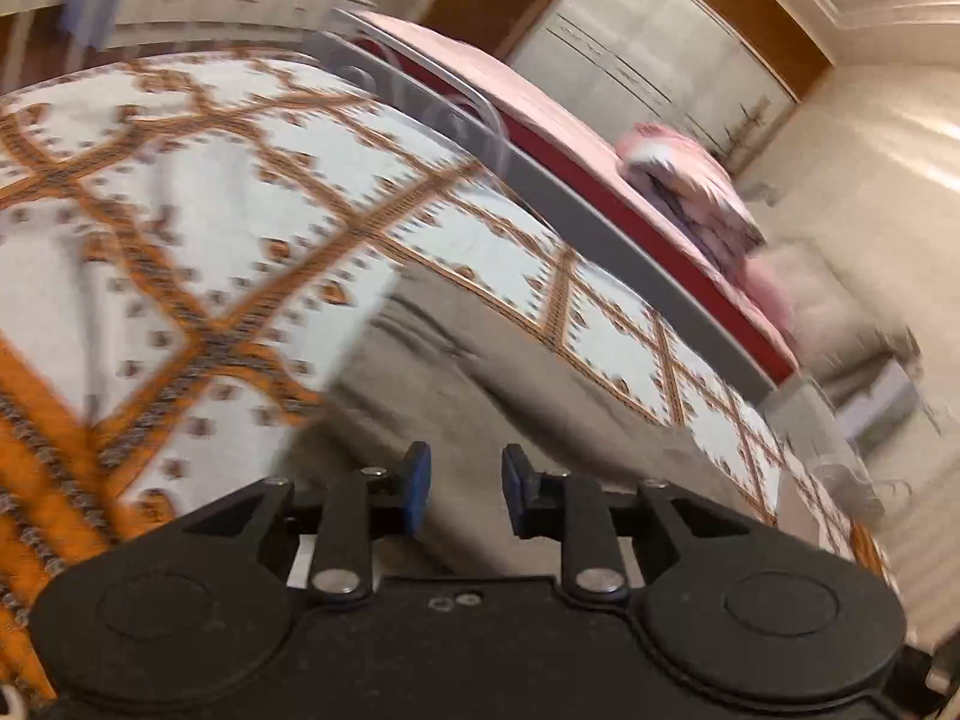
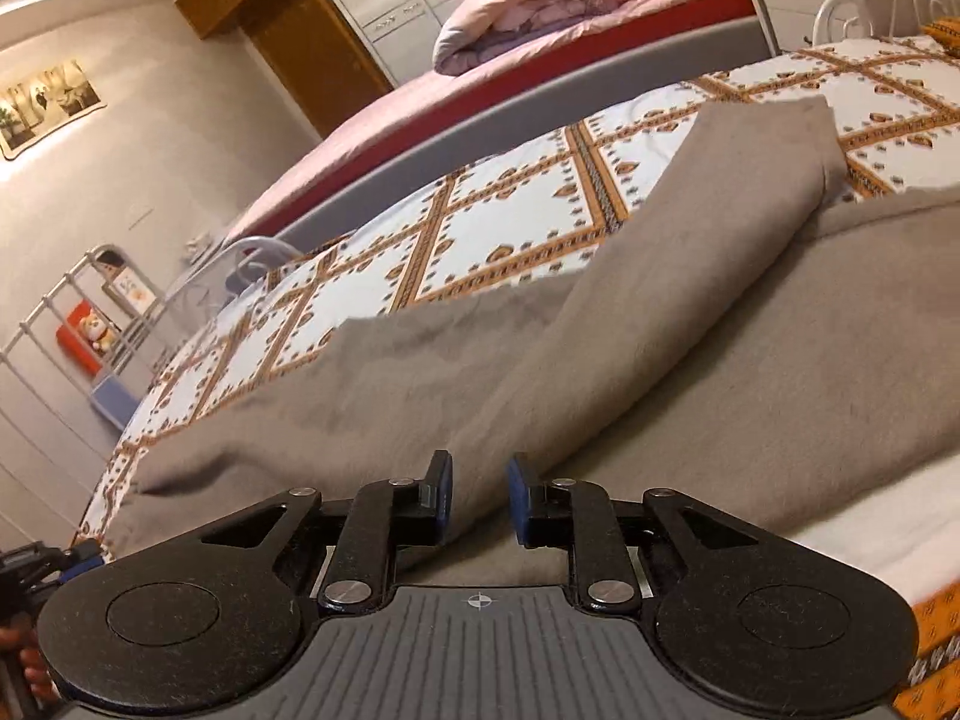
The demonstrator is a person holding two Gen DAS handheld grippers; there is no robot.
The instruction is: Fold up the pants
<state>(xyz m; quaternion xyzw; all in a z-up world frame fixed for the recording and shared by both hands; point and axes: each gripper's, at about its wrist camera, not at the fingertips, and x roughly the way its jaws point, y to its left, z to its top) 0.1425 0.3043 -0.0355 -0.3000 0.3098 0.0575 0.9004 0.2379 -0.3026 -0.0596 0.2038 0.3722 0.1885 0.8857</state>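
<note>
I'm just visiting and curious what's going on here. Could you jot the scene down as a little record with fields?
Garment: grey-brown soft fabric pants, spread out, one part lying over another
Surface: white bedspread with orange diamond pattern
Left claw: open, holding nothing, over the pants
Right claw: open, holding nothing, low over the pants
Background: bed with pink sheet, bundled pink quilt

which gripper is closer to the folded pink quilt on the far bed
Hard to call. Both the left gripper and the right gripper sit open over the grey pants, well short of the quilt.
</note>
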